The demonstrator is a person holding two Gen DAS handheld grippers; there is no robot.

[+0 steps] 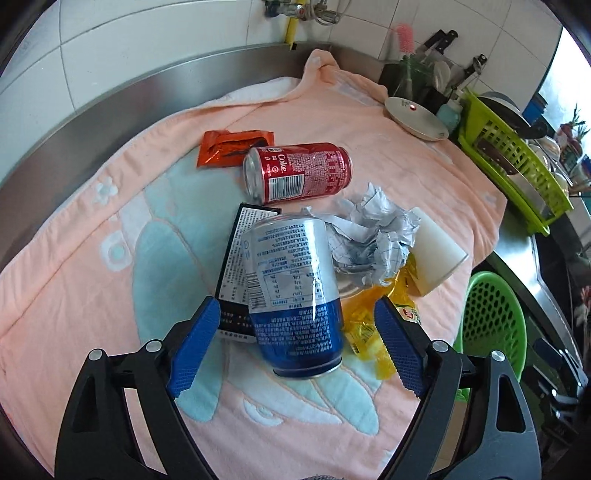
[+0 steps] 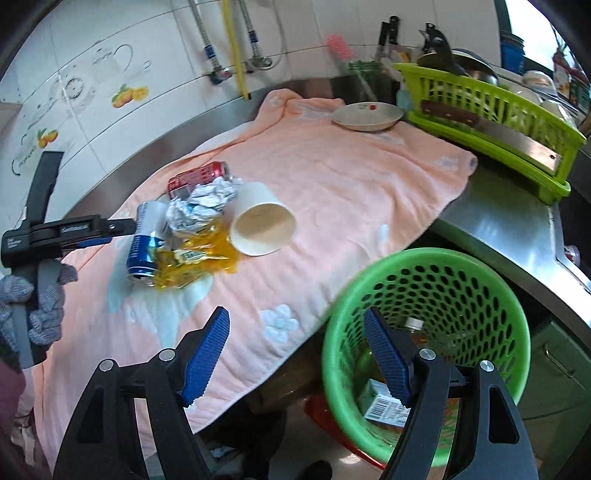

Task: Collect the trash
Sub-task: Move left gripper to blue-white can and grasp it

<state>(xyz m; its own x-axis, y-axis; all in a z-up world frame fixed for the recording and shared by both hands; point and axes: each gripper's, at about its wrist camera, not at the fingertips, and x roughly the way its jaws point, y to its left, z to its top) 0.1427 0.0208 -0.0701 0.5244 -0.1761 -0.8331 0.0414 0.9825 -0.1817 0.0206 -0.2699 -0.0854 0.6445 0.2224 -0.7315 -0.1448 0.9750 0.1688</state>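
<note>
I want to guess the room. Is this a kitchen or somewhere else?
Most likely a kitchen: a steel counter against a tiled wall, a green dish rack holding dishes, and knives standing at the back.

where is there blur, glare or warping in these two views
Left wrist view: sharp at centre, a glare streak on the blue can, fisheye bending the counter edge, dark corners. Right wrist view: green basket rim smeared by blur, window top right blown out, tile lines curved.
</note>
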